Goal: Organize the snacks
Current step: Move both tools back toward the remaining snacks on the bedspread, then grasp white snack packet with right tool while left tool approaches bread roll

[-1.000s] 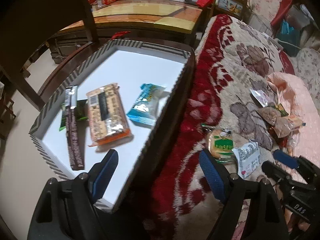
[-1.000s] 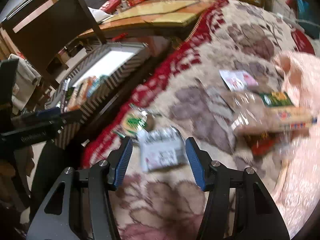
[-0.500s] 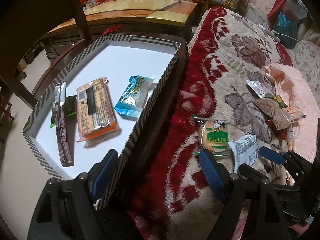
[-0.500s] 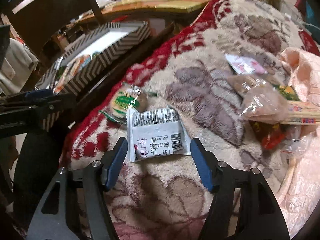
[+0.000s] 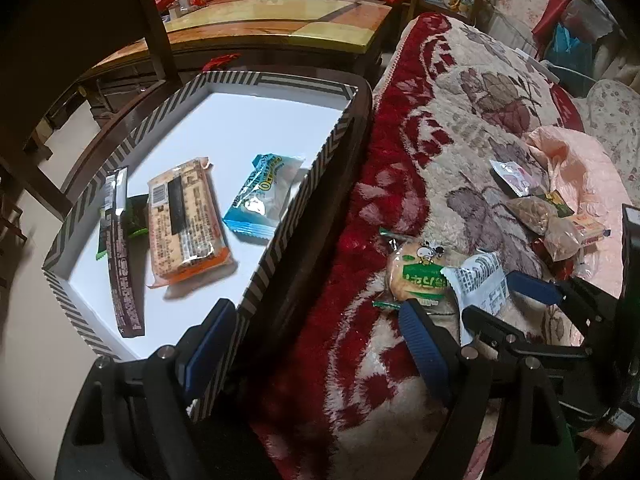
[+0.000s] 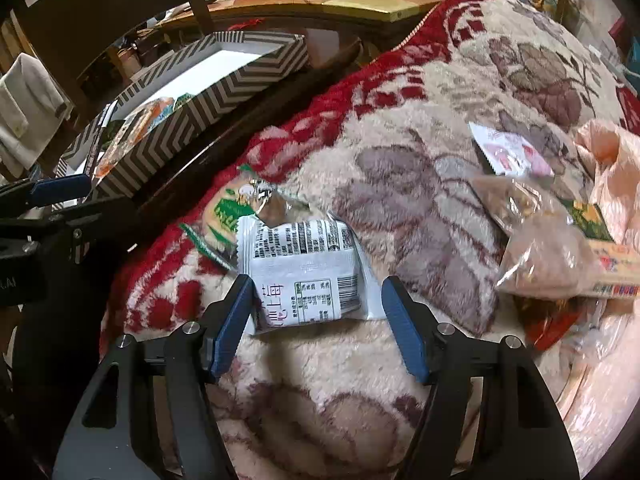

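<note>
Snacks lie scattered on the blanket beside the striped box; right gripper straddles the white packet, jaws wide, ready to pinch it. Left gripper waits open, empty.

white packet with barcode, print unreadable

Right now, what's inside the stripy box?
The box holds four snacks: a blue packet, an orange packet, a long dark bar and a green packet partly hidden under the bar.
</note>
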